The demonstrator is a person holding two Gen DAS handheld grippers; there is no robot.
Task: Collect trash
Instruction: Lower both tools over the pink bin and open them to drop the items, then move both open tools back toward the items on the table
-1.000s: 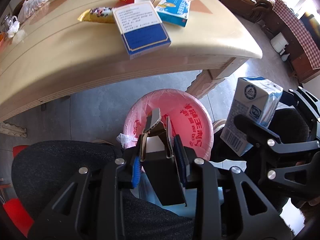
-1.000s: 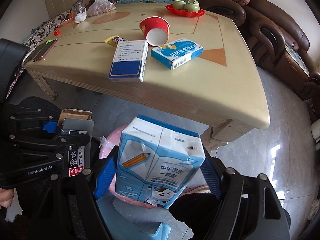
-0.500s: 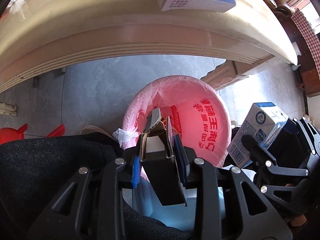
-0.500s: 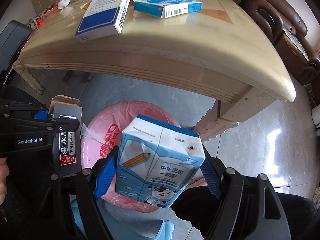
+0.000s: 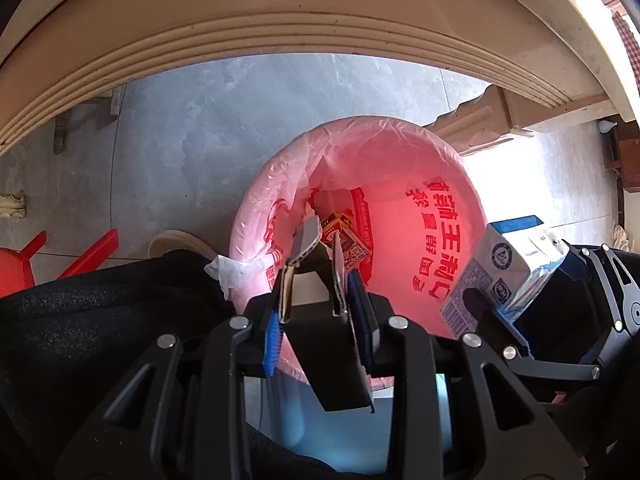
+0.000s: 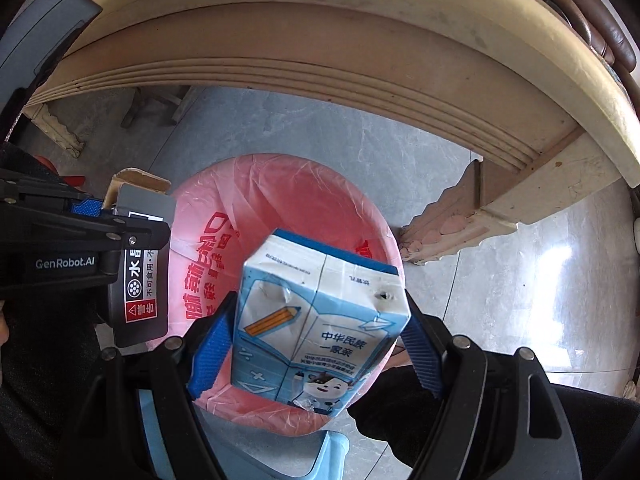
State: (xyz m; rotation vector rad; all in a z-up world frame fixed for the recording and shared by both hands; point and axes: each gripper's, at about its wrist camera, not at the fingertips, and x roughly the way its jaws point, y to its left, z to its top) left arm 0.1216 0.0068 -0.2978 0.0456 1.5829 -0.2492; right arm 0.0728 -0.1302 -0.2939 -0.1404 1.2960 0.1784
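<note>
Milk carton [image 6: 320, 328] seemingly upright, long axis vertical

Bin liner [image 5: 400, 152]: thin, glossy, crinkled pink plastic. Carton [image 6: 320, 320]: printed coated paperboard, dented. Table edge [image 6: 320, 40]: cream-painted moulded wood. Floor [image 6: 500, 300]: polished grey tile. Gripper pads [image 6: 210, 344]: ribbed blue plastic.

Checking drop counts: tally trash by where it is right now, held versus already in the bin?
Held by left gripper: 1, dark box
Held by right gripper: 1, milk carton
Visible in pink-lined bin: 1, red packet
Total: 3
</note>
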